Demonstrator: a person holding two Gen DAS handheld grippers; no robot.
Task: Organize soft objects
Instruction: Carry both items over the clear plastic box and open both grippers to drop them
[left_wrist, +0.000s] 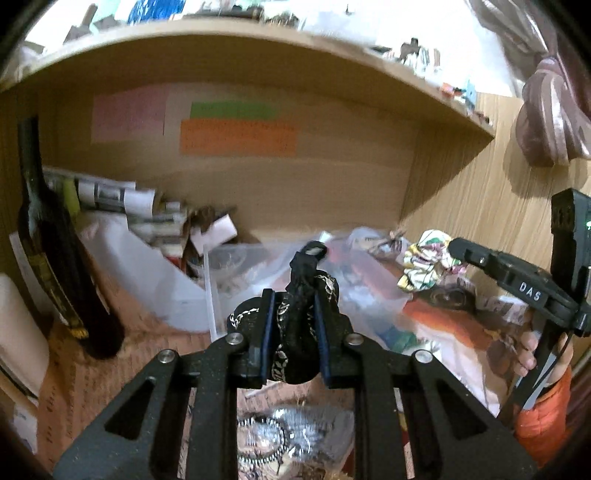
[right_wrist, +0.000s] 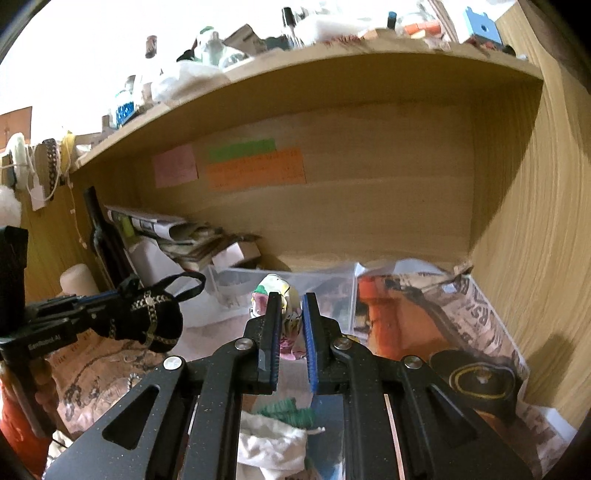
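My left gripper (left_wrist: 295, 299) is shut on a black pouch with gold trim (left_wrist: 299, 332), held in the air in front of the shelf; the pouch also shows in the right wrist view (right_wrist: 147, 321) at the left. My right gripper (right_wrist: 290, 299) is shut on a floral fabric scrunchie (right_wrist: 288, 321); the scrunchie also shows in the left wrist view (left_wrist: 428, 264), at the tip of the right gripper (left_wrist: 456, 249). A clear plastic box (right_wrist: 295, 280) sits at the back of the shelf, behind the scrunchie.
A dark bottle (left_wrist: 51, 251) stands at the left with stacked papers (left_wrist: 122, 206) beside it. Newspaper (right_wrist: 476, 314) lines the shelf at the right, with a black and yellow item (right_wrist: 476, 380) on it. A wooden shelf board (right_wrist: 332, 81) hangs overhead. White cloth (right_wrist: 269, 446) lies below.
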